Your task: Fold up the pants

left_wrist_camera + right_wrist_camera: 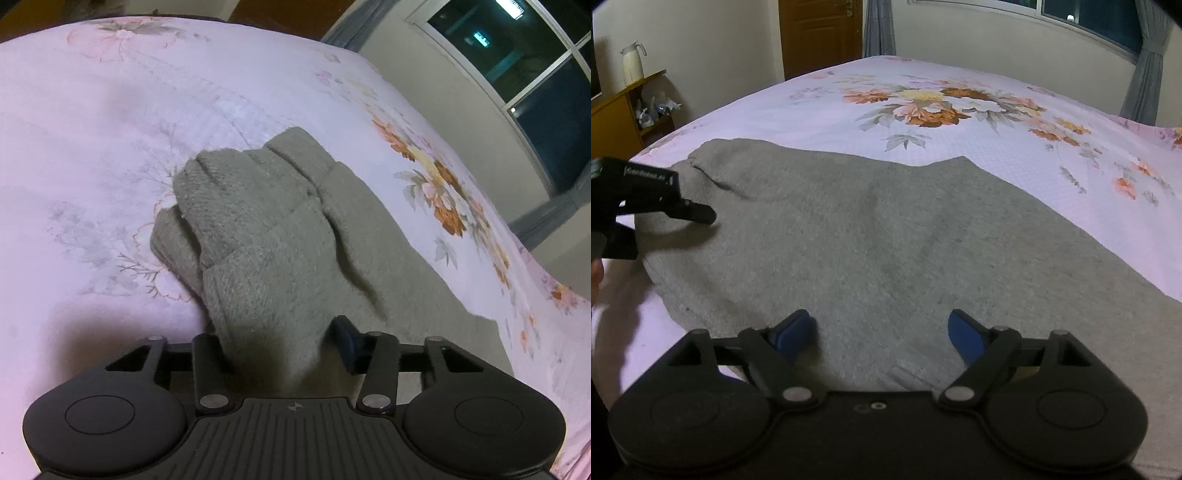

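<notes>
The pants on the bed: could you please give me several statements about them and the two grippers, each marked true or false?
1. The pants are grey. True.
2. The pants lie on a bare wooden floor. False: they lie on a floral bedsheet.
3. The left gripper has cloth bunched between its fingers. True.
4. The right gripper is clamped shut on the pants. False: it is open above flat cloth.
5. A white jug stands on a shelf by the wall. True.
</notes>
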A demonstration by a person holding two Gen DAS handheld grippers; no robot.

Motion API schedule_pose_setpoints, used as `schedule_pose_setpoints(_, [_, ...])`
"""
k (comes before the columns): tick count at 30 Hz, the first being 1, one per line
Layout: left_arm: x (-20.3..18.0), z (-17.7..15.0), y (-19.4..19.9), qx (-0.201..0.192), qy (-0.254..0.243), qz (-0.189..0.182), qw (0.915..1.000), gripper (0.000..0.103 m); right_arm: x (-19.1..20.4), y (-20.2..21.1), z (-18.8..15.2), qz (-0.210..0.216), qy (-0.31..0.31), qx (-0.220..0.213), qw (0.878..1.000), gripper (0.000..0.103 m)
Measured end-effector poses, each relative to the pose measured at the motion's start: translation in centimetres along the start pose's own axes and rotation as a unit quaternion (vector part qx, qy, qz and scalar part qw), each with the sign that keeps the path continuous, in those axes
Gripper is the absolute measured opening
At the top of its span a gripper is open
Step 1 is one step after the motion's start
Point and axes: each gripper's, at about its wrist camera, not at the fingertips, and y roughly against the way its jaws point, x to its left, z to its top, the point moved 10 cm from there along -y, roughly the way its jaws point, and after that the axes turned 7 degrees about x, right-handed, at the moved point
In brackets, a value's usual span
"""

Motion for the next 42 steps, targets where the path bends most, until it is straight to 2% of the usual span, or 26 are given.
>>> schedule_pose_setpoints(1, [-0.2, 0.0, 0.1, -0.003, -0.003, 0.001, 1.0, 0.035, -0.1, 0.4, 0.3, -0.006, -0.001, -0.005, 1.0, 0.074])
schedule_pose_setpoints(2, [-0.4, 0.0, 0.3, -0.009, -0.008, 0.003, 0.9999, 0.03, -0.2, 1.0, 0.6, -0.01, 0.0, -0.015, 1.0, 0.062])
schedule_pose_setpoints(5, [-0.9, 0.2, 1.1, -0.027, -0.029, 0.008, 0.9992, 0.023, -1.3, 2.4, 1.4, -0.042, 0.009, -0.045, 0.998, 0.063])
schedule_pose_setpoints(7, [-1.3, 0.4, 1.9, -0.041, -0.044, 0.01, 0.9981, 0.022, -2.3, 1.7, 0.7, -0.055, 0.003, -0.026, 0.998, 0.063])
schedule_pose_setpoints(8, [-1.6, 0.5, 2.2, -0.048, -0.054, 0.013, 0.9973, 0.021, -2.4, 0.4, -0.3, -0.046, 0.002, 0.006, 0.999, 0.067])
schedule_pose_setpoints(9, [-2.1, 0.5, 2.4, -0.054, -0.069, 0.017, 0.996, 0.02, -2.4, -0.2, -0.9, -0.045, 0.008, 0.012, 0.999, 0.068])
schedule_pose_setpoints(13, [-4.5, 1.2, 4.1, -0.082, -0.13, 0.03, 0.9877, 0.019, -2.7, 0.2, -0.8, -0.035, -0.005, 0.009, 0.999, 0.068])
schedule_pose_setpoints(17, [-8.1, 1.5, 6.1, -0.109, -0.184, 0.02, 0.9767, 0.018, -3.2, 0.8, -0.6, -0.023, -0.021, 0.003, 1.0, 0.07])
schedule_pose_setpoints(21, [-12.9, 0.7, 7.4, -0.124, -0.246, 0.001, 0.9613, 0.018, -4.2, 1.5, -0.6, -0.004, -0.049, -0.01, 0.999, 0.071])
schedule_pose_setpoints(23, [-15.5, -0.3, 7.7, -0.121, -0.27, -0.02, 0.955, 0.018, -5.3, 2.3, -0.5, 0.003, -0.069, -0.02, 0.997, 0.071])
schedule_pose_setpoints(26, [-19.7, -3.0, 7.8, -0.111, -0.32, -0.048, 0.9394, 0.018, -7.7, 3.5, -0.7, 0.01, -0.104, -0.031, 0.994, 0.072])
schedule_pose_setpoints(29, [-23.3, -7.2, 6.8, -0.08, -0.371, -0.07, 0.9225, 0.018, -10.7, 4.8, -1.4, 0.027, -0.154, -0.041, 0.987, 0.073])
schedule_pose_setpoints(31, [-25.3, -10.8, 6.1, -0.047, -0.403, -0.091, 0.9097, 0.018, -12.8, 5.6, -2.2, 0.033, -0.184, -0.049, 0.981, 0.074])
schedule_pose_setpoints(33, [-26.5, -14.1, 5.5, -0.024, -0.436, -0.091, 0.8948, 0.018, -14.7, 6.3, -3.0, 0.033, -0.204, -0.052, 0.977, 0.075])
schedule_pose_setpoints(36, [-27.6, -17.3, 5.2, 0.003, -0.469, -0.094, 0.8782, 0.018, -17.3, 7.3, -5.0, 0.037, -0.236, -0.056, 0.969, 0.077])
schedule_pose_setpoints(38, [-28.3, -19.2, 5.3, 0.008, -0.507, -0.08, 0.8583, 0.019, -18.7, 7.6, -6.1, 0.051, -0.263, -0.056, 0.962, 0.078])
schedule_pose_setpoints(39, [-28.3, -19.9, 5.7, -0.001, -0.524, -0.067, 0.8488, 0.019, -19.0, 7.7, -6.5, 0.062, -0.276, -0.057, 0.957, 0.078])
schedule_pose_setpoints(40, [-28.3, -20.1, 5.9, -0.006, -0.53, -0.058, 0.846, 0.019, -19.3, 7.9, -6.9, 0.073, -0.288, -0.058, 0.953, 0.078])
schedule_pose_setpoints(42, [-28.0, -19.9, 6.4, -0.001, -0.519, -0.051, 0.8532, 0.022, -19.4, 8.1, -7.1, 0.098, -0.302, -0.06, 0.946, 0.08])
